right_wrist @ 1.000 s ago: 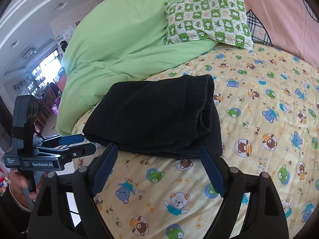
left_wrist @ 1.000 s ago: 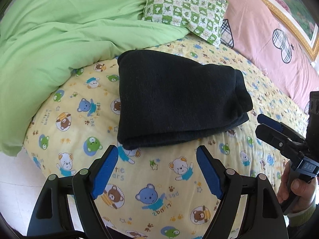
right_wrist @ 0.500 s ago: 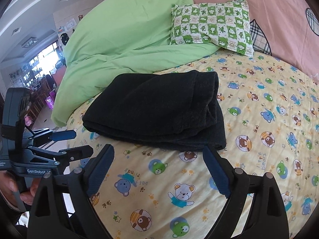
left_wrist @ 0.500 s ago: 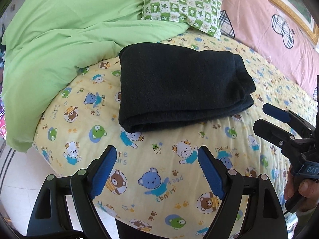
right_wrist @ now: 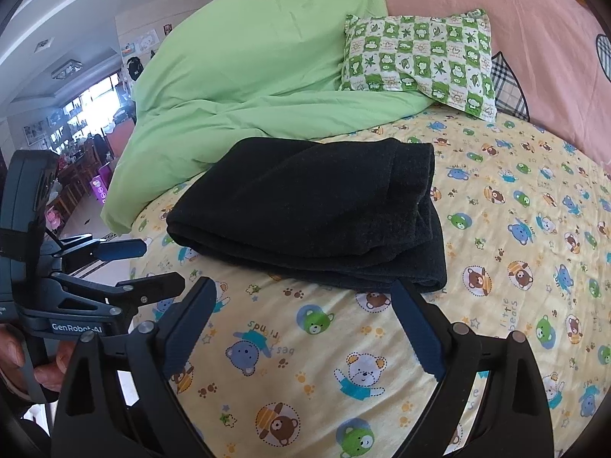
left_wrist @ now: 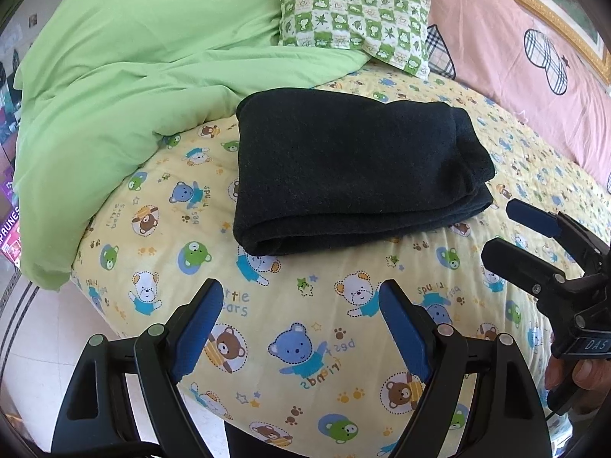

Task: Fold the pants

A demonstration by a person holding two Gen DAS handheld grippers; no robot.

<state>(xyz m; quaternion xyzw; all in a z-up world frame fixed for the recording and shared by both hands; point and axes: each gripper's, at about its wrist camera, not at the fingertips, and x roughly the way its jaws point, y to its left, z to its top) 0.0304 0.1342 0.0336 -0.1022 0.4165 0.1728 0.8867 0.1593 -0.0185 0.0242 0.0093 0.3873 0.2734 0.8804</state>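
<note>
- Left wrist view: the black pants (left_wrist: 355, 168) lie folded in a compact stack on the bear-print sheet (left_wrist: 305, 305), beside the green duvet (left_wrist: 133, 76).
- The left gripper (left_wrist: 301, 324) hangs short of the stack, jaws apart, empty.
- The right gripper (right_wrist: 301, 328) has just been opening; nothing sits between its 2 jaws.
- Folding looks finished; next likely only withdrawal or a tidy.

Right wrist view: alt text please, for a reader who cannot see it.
Black pants, folded into a compact stack, lie on a yellow bear-print bedsheet. The right tool hovers open and empty just short of them, and the left tool is at the left edge, also open. A green duvet and checked pillow lie behind.
</note>
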